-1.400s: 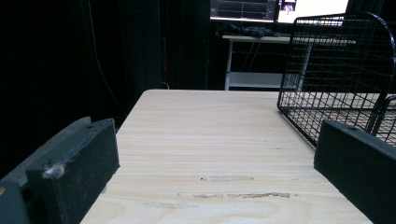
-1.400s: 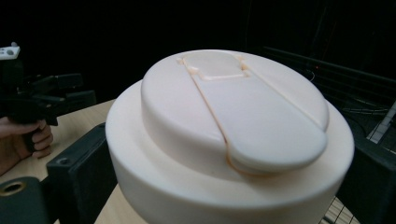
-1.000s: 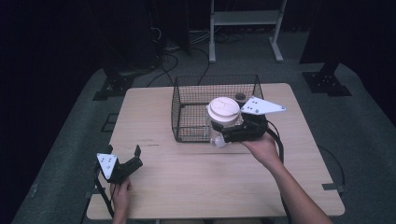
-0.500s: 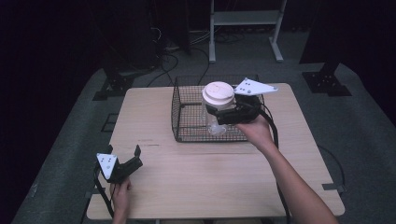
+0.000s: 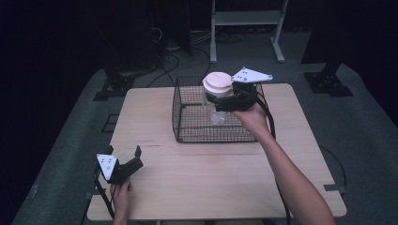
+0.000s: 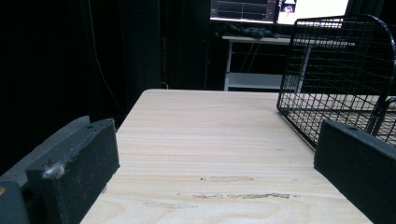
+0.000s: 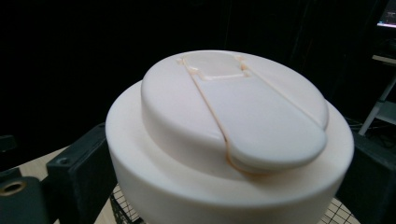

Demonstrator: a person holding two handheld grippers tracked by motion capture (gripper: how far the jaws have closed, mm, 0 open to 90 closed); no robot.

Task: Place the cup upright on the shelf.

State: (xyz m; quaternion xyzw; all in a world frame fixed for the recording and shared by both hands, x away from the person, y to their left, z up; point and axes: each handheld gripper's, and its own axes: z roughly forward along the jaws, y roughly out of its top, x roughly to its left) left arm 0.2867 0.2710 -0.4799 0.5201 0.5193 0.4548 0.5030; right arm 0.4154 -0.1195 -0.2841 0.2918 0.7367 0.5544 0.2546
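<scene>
The right gripper (image 5: pixel 220 99) is holding a white-lidded cup (image 5: pixel 217 84) above the wire basket (image 5: pixel 187 131) near the table's (image 5: pixel 211 178) far edge, wanting a level, steady carry, while the left gripper (image 5: pixel 126 164) is resting wide open near the front-left corner.

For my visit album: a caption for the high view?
Right claw holds a white-lidded clear cup over a wire basket.

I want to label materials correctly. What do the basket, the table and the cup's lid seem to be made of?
Basket: thin metal wire with a black coating, judging by its open grid. Table: pale wood or veneer, matte, with visible grain. Lid of the cup, held in the right claw: probably cream plastic, smooth, with moulded seams.
</scene>
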